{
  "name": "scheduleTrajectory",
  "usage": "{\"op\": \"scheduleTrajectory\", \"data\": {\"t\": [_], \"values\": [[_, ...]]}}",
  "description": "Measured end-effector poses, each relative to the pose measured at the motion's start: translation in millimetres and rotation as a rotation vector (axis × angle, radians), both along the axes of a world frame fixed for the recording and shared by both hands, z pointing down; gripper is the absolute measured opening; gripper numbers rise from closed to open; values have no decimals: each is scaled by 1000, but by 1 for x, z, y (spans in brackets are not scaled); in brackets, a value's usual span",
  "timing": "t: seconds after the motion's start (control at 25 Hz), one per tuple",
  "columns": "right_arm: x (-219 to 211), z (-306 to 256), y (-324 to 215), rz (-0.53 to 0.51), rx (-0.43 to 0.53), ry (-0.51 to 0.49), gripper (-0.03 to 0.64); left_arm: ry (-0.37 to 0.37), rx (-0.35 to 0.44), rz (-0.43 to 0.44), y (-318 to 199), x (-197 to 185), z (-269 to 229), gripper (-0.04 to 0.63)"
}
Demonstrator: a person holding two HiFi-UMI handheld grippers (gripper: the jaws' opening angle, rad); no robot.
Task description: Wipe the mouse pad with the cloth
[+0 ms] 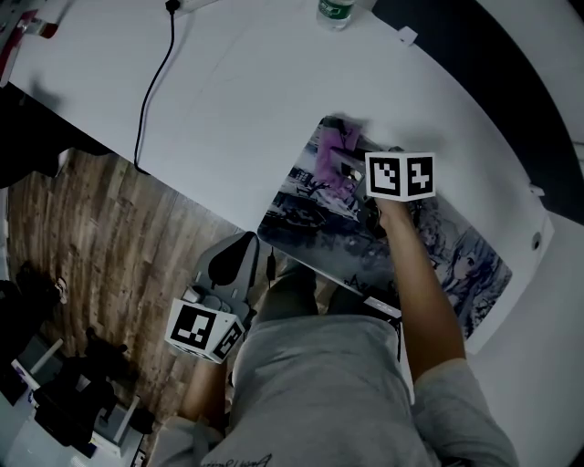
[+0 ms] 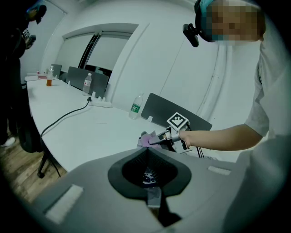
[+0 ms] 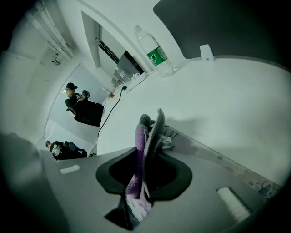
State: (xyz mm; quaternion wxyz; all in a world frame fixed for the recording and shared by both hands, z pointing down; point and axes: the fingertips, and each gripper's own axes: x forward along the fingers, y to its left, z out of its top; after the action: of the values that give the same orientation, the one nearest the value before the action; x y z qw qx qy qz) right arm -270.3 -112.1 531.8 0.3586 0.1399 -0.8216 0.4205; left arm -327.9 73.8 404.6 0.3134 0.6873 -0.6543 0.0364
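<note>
The mouse pad (image 1: 456,264), printed with cartoon figures, lies on the white table (image 1: 274,82) near its front edge. My right gripper (image 1: 351,164) is shut on a purple and grey cloth (image 1: 330,150) and presses it onto the pad's far left corner. In the right gripper view the cloth (image 3: 144,150) stands folded between the jaws, over the pad's edge (image 3: 195,146). My left gripper (image 1: 239,251) is held low, off the table's front edge, shut with nothing in it. From the left gripper view I see the right gripper (image 2: 152,142) and cloth (image 2: 144,139) beyond the shut left gripper (image 2: 146,151).
A water bottle (image 1: 336,11) stands at the table's far side. A black cable (image 1: 151,91) runs across the left part of the table to a power strip (image 2: 101,103). A dark chair back (image 2: 173,111) stands behind the table. Wooden floor (image 1: 109,237) lies below at left.
</note>
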Motion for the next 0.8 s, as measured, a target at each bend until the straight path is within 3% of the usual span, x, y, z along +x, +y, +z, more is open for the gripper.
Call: {"op": "scheduleTrajectory", "data": {"t": [0.2,0.36,0.6,0.8], "values": [[18,-19,2,23,13,-35,97,0,10,51,-11,10,-3,20],[60,-51,2,65,44,-87,97,13,24,161,-34,41,0,19],[175,-80,10,197,82,-116,97,-9,77,352,-82,128,-17,20],[288,-86,23,288,129,-67,97,-28,104,454,-99,203,-29,18]]}}
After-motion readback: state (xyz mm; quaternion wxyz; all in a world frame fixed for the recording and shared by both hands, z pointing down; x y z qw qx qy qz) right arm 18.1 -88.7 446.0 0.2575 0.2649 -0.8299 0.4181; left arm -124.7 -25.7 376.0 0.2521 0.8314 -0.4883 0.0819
